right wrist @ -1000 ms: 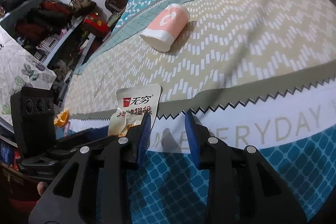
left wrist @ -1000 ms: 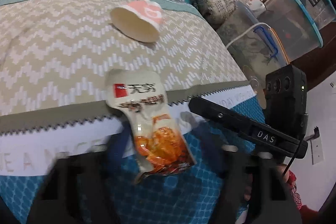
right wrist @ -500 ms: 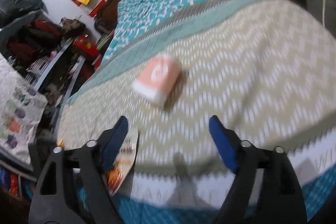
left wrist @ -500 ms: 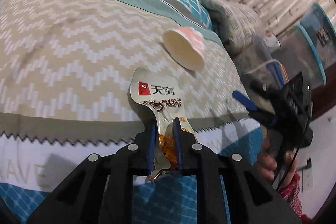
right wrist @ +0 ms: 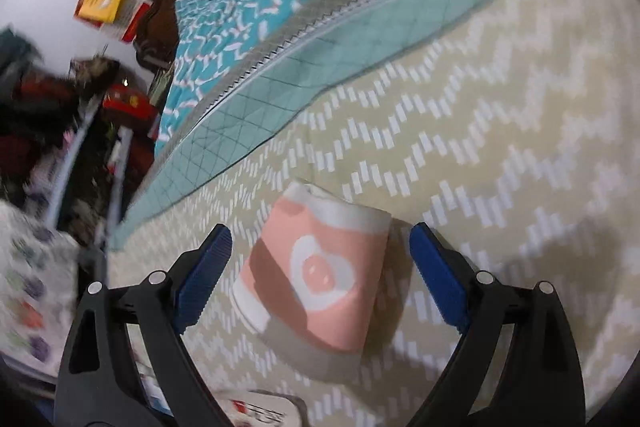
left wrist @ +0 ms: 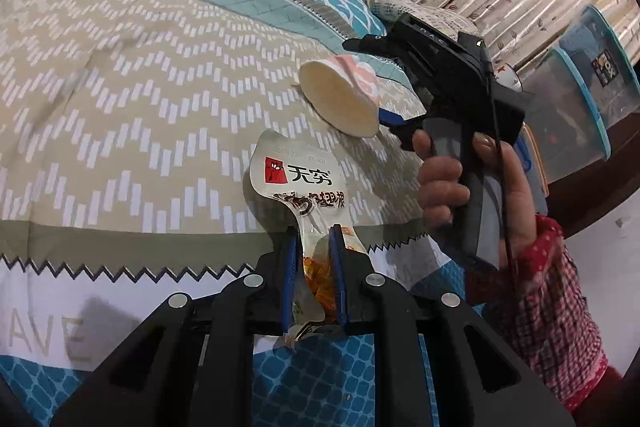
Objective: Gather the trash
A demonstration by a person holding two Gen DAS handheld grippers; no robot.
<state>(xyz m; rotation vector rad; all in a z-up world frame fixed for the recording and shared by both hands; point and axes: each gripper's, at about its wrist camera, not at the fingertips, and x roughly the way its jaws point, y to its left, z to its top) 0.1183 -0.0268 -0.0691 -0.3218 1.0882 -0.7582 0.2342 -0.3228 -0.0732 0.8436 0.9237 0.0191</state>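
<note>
My left gripper is clamped on the lower half of the snack wrapper; the printed top stands up above the pads, clear of the bedspread. The wrapper is thin film: light, limp, slick. Grip it across the flat, as now, and it should not slip.

My right gripper is spread wide, one finger on each side of the paper cup, touching neither wall as far as the blurred right wrist view allows. The cup lies on its side on the chevron part of the bedspread, mouth toward the left camera (it looks empty, but I cannot see its inside fully).

Handling note: the cup is light and crushable. Close across the mid-wall with modest force; the rim end is stiffer, if the wall buckles.
</note>
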